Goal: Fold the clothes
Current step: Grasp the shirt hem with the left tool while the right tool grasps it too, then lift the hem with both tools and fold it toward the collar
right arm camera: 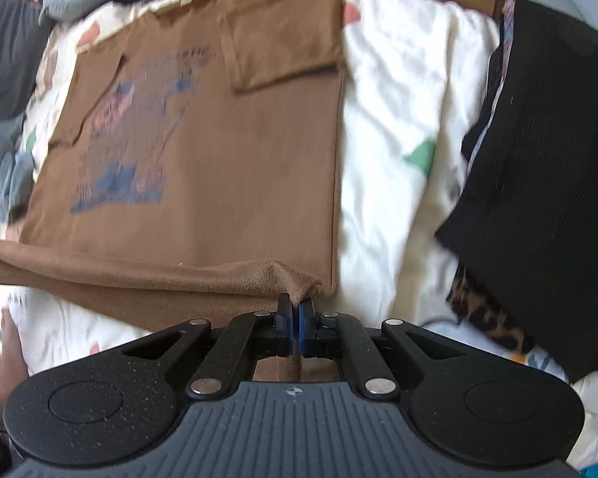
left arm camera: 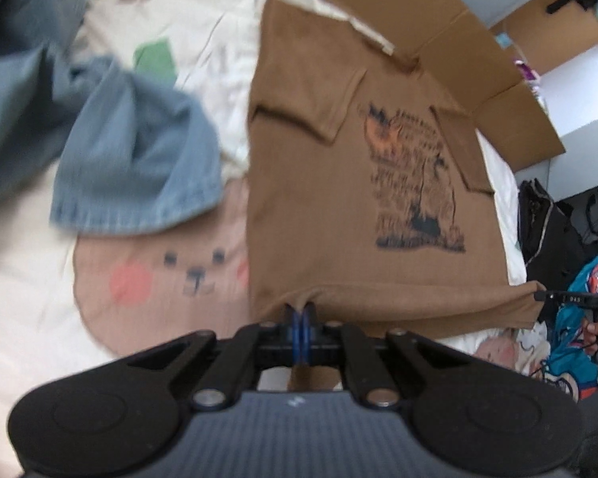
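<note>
Brown T-shirt [left arm camera: 339,207] hem lifted | left gripper [left arm camera: 299,312], right gripper [right arm camera: 295,310] pinching hem

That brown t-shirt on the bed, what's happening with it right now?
A person is folding it with two handheld grippers. The brown t-shirt lies print-up on the patterned bedsheet, both sleeves already folded in. The left gripper and the right gripper are each shut on the shirt's near hem, one at each corner, lifting it slightly. A blue denim garment sits to one side and a black garment to the other.
</note>
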Tool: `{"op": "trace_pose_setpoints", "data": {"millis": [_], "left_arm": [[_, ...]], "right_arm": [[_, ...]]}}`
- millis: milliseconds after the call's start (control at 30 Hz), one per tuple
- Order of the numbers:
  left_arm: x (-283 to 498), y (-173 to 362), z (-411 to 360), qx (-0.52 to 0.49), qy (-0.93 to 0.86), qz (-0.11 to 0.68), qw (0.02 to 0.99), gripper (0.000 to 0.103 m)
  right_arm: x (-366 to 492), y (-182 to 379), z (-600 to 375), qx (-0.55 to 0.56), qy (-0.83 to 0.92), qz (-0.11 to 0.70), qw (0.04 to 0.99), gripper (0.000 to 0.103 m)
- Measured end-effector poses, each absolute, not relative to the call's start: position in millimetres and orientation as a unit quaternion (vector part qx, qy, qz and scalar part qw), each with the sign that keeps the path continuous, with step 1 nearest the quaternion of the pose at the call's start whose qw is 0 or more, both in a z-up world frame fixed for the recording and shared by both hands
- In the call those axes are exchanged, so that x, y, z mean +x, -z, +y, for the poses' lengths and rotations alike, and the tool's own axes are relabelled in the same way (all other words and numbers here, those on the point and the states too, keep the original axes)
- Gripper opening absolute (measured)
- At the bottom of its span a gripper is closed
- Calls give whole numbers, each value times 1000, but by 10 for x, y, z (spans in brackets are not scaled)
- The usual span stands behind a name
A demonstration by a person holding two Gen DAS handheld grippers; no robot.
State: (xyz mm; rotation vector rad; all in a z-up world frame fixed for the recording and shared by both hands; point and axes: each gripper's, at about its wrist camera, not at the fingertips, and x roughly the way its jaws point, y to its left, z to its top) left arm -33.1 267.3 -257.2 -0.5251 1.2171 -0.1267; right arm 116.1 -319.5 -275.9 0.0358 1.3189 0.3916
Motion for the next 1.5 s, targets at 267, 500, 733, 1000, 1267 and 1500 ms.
{"op": "trace_pose_setpoints", "data": {"millis": [267,500,733,1000,1267,1500], "left_arm": [[49,2595,2719,-219,55,541,810,2],[354,2661,2750,-196,51,523,828,2],[585,2952,2760,-180,46,531,827,2],[822,3268,2803,-162,22,544,823,9],[728,3283,2819,-192,20,543,817,28],[525,3234,2780,-203,23,545,813,31]], "right_arm": [[1533,2750,-3072,20,-177,568,803,0],[1814,2813,-3001,21,-173,545,820,0],[2059,2934,-2908,18,-173,531,829,0],[2242,3234,-2812,20,-173,540,823,1],[2203,3215,-2863,38,-161,544,823,23],[2011,3101,-2944,53,-155,542,824,24]]}}
